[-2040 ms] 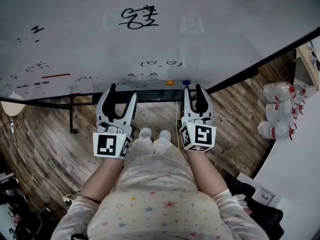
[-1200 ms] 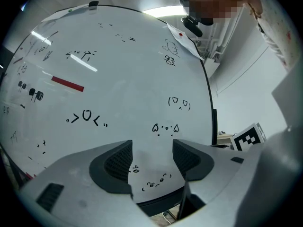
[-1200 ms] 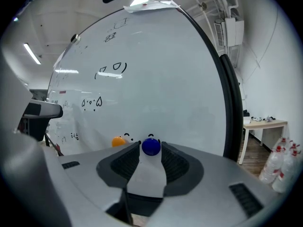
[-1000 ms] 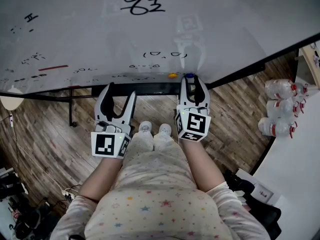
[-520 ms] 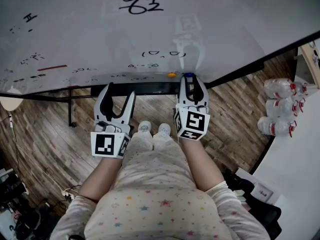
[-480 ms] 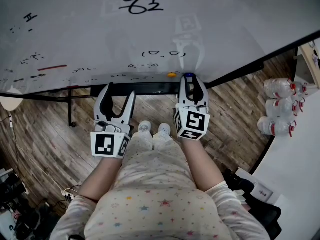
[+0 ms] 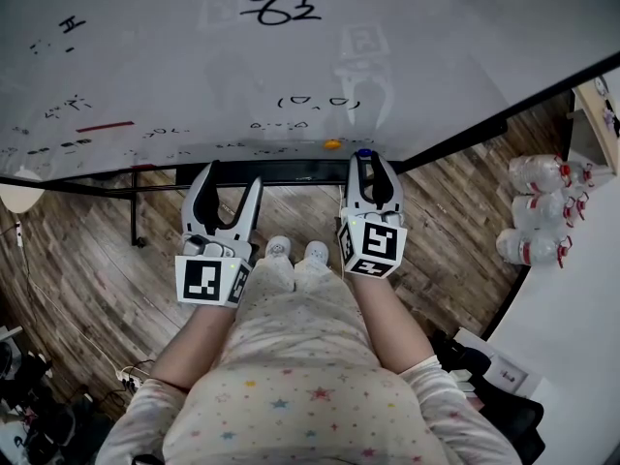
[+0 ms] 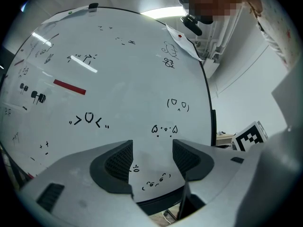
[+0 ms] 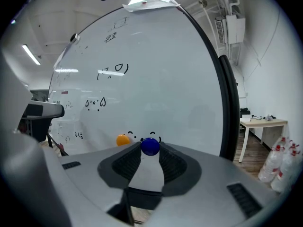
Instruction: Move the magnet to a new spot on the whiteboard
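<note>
The whiteboard (image 7: 407, 56) fills the top of the head view, covered in small marker doodles. A blue round magnet (image 7: 363, 152) sits near its lower edge, with an orange magnet (image 7: 332, 144) just to its left. My right gripper (image 7: 365, 159) is shut on the blue magnet (image 9: 150, 146), which is pinched between its fingertips against the board; the orange magnet (image 9: 122, 139) stays beside it on the board. My left gripper (image 7: 235, 176) hangs below the board, open and holding nothing. In the left gripper view its jaws (image 8: 152, 155) frame only doodles.
The board's dark bottom rail and stand (image 7: 291, 174) run just under the magnets. Several water bottles (image 7: 538, 211) lie on the wooden floor at right, next to a white tabletop (image 7: 581, 327). A round pale stool (image 7: 19, 200) is at left. The person's feet (image 7: 291, 252) are below.
My right gripper rose to the board's lower edge and its jaws narrowed onto the blue magnet. The left gripper stayed where it was, open.
</note>
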The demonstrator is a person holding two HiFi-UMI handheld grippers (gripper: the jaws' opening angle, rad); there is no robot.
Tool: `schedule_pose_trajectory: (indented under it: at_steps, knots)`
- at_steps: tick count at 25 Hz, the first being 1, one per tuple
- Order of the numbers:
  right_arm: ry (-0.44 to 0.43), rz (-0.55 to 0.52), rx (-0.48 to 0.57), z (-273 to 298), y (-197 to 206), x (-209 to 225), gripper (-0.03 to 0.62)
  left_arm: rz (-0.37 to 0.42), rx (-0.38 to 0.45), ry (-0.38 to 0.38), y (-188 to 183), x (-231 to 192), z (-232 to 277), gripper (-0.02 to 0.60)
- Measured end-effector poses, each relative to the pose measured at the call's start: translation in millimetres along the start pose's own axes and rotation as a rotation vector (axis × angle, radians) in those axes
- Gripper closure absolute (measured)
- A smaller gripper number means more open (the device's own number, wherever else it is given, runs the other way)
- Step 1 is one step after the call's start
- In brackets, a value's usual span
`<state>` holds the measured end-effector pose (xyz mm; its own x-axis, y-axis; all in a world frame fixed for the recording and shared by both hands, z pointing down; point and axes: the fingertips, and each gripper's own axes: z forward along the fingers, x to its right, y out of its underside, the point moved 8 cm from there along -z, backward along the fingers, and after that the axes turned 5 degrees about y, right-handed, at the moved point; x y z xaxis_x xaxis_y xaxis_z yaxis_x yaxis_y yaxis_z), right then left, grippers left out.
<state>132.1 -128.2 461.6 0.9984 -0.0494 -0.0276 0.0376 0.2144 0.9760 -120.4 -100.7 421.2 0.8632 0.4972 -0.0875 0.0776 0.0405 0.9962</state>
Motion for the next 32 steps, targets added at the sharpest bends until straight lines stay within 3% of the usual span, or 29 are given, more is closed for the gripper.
schedule_pose_trajectory:
  at_steps: [8,13,25,32]
  knots:
    - [-0.018,-0.012,0.006,-9.5,-11.4,1.1,0.473,0.002,0.008,0.005,-2.8,2.9,-2.4,0.334]
    - [-0.063,-0.077,-0.004,-16.4,-27.3,0.4,0.471,0.02,0.012,0.032,-7.2,6.9,0.8,0.339]
    - [-0.088,-0.095,0.105,-38.6,-85.6,13.2,0.473,0.077,-0.01,0.115,-32.1,16.6,20.5,0.483]
    - [-0.082,-0.116,0.157,-45.7,-120.4,18.6,0.473,0.091,0.031,0.146,-55.5,22.8,32.2,0.508]
